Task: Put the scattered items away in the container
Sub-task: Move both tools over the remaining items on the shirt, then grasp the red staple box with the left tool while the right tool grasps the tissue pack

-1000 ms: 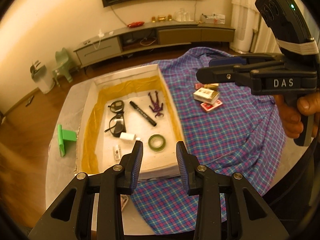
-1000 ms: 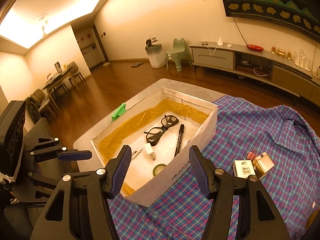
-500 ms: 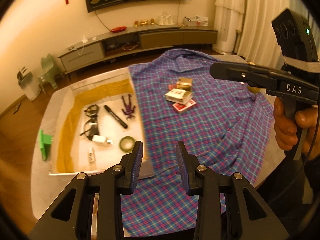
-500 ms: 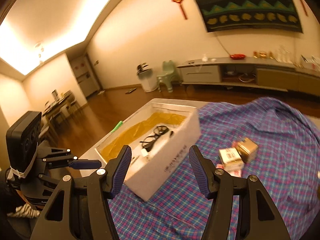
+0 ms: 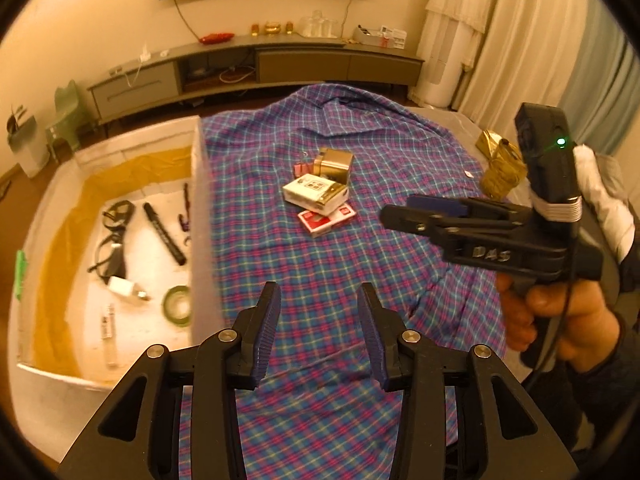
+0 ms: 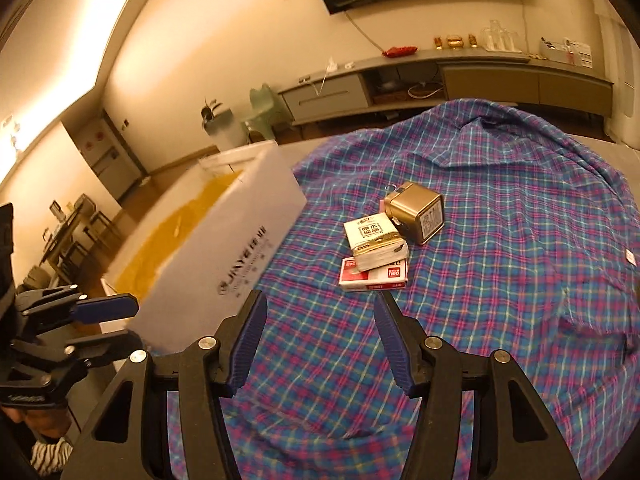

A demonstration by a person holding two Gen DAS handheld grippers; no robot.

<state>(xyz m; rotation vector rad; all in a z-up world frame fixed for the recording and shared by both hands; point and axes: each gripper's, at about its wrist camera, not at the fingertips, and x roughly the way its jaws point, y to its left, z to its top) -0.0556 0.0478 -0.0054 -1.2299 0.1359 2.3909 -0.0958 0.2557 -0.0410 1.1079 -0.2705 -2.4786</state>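
Note:
A white foam box (image 5: 200,200) (image 6: 224,256) with yellow lining stands at the left of the table. It holds glasses (image 5: 114,236), a black marker (image 5: 164,234), a green tape roll (image 5: 178,304), a white charger (image 5: 126,288) and a small purple figure (image 5: 185,216). On the plaid shirt (image 5: 320,256) (image 6: 500,272) lie a white card box (image 5: 314,194) (image 6: 374,240), a red box (image 5: 326,218) (image 6: 374,278) and a gold tin (image 5: 334,164) (image 6: 418,212). My left gripper (image 5: 318,328) is open and empty above the shirt. My right gripper (image 6: 320,340) is open and empty, short of the boxes.
A crumpled gold wrapper (image 5: 500,168) lies at the table's right edge. A green object (image 5: 18,276) sits left of the box. A long TV cabinet (image 5: 256,68) stands against the far wall. Small pink clips (image 5: 302,168) lie beside the tin.
Both grippers have swung right, away from the box and toward the boxes and tin on the shirt. Both stay open and empty.

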